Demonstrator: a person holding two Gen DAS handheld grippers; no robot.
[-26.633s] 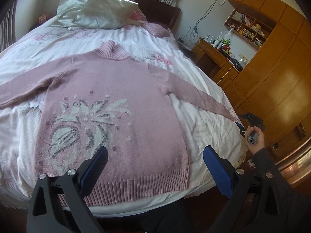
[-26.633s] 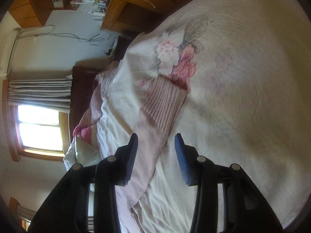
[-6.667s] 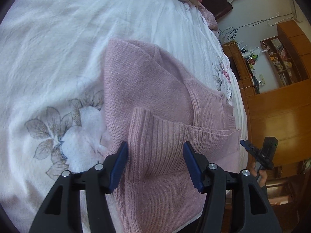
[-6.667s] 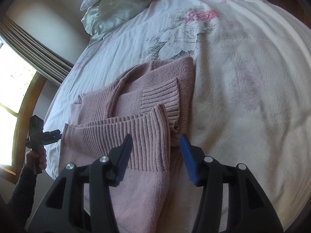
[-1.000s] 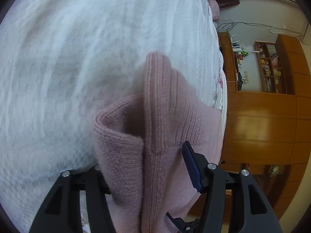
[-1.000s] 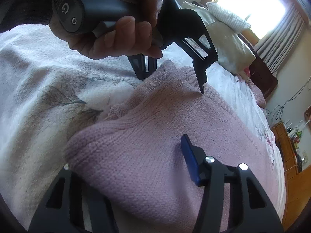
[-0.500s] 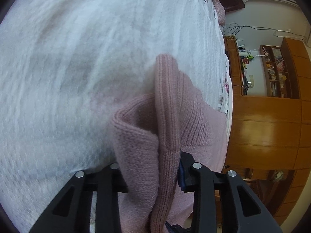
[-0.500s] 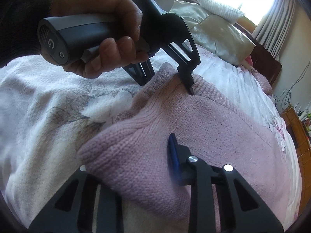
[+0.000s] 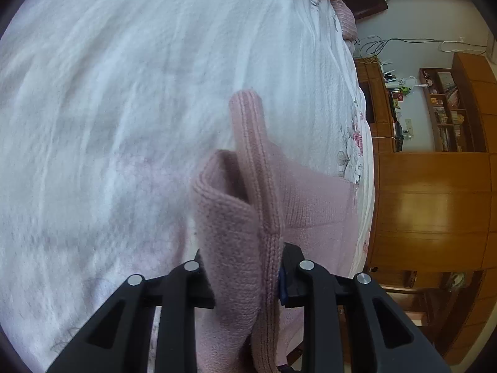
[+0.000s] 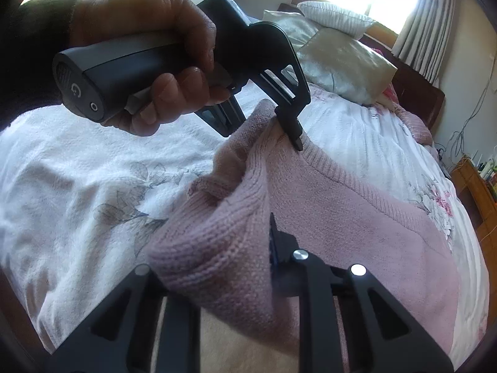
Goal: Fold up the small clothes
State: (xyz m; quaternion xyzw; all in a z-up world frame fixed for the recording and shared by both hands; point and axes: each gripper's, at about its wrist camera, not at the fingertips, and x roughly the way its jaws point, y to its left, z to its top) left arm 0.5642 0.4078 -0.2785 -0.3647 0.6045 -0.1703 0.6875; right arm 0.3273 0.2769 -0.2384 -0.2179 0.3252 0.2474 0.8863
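A folded pink knit sweater [image 10: 357, 223] lies on a bed covered by a white bedspread [image 9: 124, 93] printed with flowers. Both grippers grip it along one bunched edge. The left gripper [image 9: 248, 267] has its jaws pressed onto a thick fold of the knit, which stands up between them with a ribbed band rising past the tips. Seen from the right wrist camera, that same gripper [image 10: 264, 124] is held by the person's left hand [image 10: 149, 59], a dark sleeve at the wrist, and its tips bite into the raised corner of the sweater. The right gripper [image 10: 217, 248] pinches another thick roll of the same edge, near the left one, jaws closed tight on the wool. Pillows [image 10: 335, 52] sit at the head of the bed below curtained windows, and a wooden wardrobe [image 9: 431, 205] stands beside the bed.
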